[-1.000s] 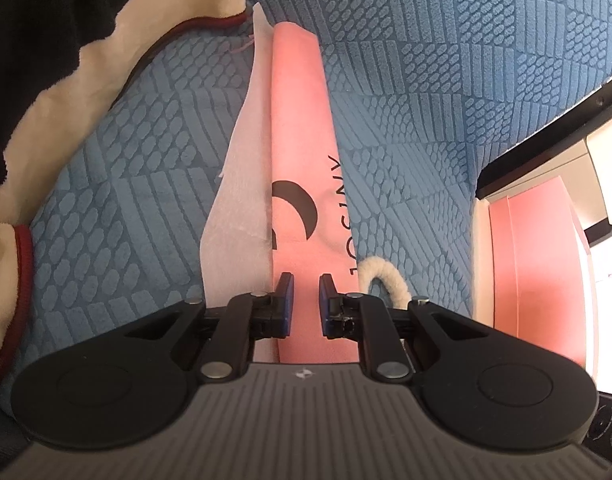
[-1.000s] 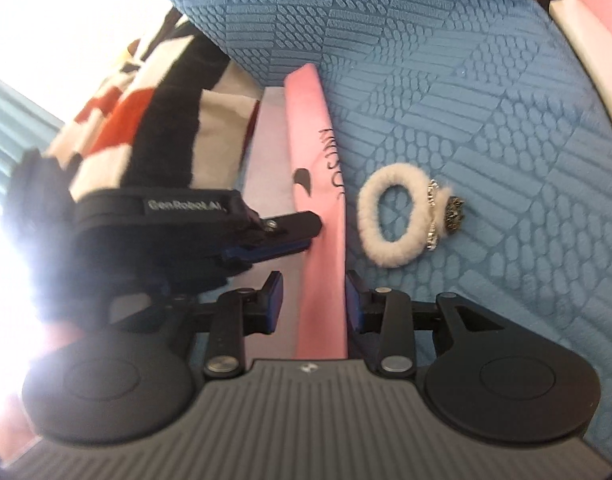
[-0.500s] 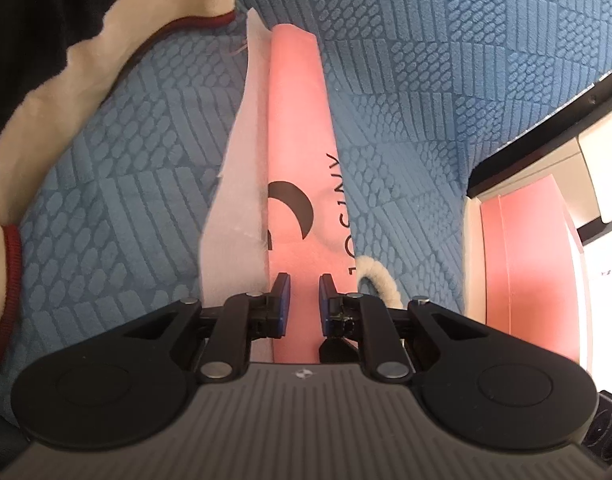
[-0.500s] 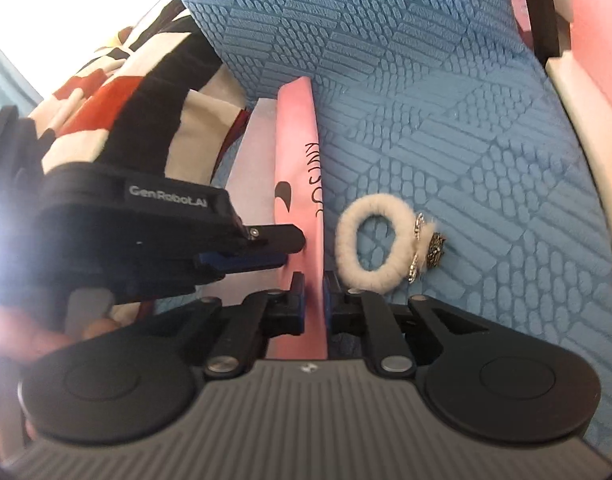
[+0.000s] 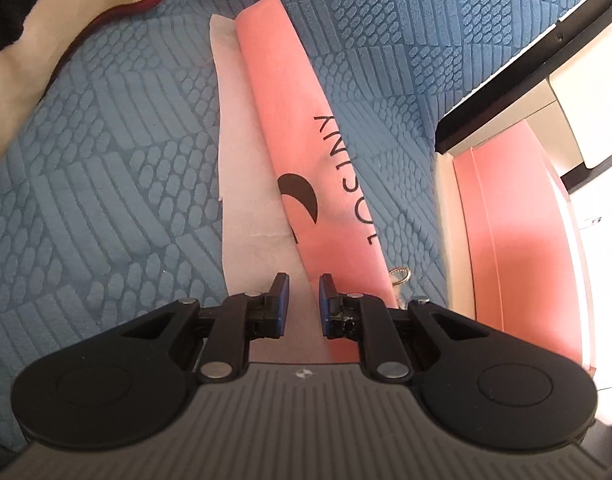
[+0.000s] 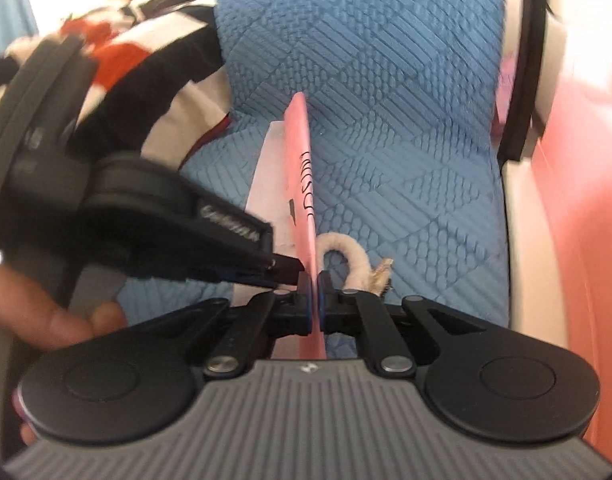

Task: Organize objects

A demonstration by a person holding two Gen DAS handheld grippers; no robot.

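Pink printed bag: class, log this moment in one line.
right hand-held gripper: shut on pink printed bag | left hand-held gripper: at white inner sheet | surface: blue textured bedcover

The right gripper (image 6: pixel 316 280) sat low at frame centre, its jaws clamped together on a thin pink sheet (image 6: pixel 302 184). The left gripper (image 6: pixel 284 274) reached in from the left of the frame, its tip beside the right one, jaws narrowly parted. A blurred hand (image 6: pixel 38 316) showed at lower left.
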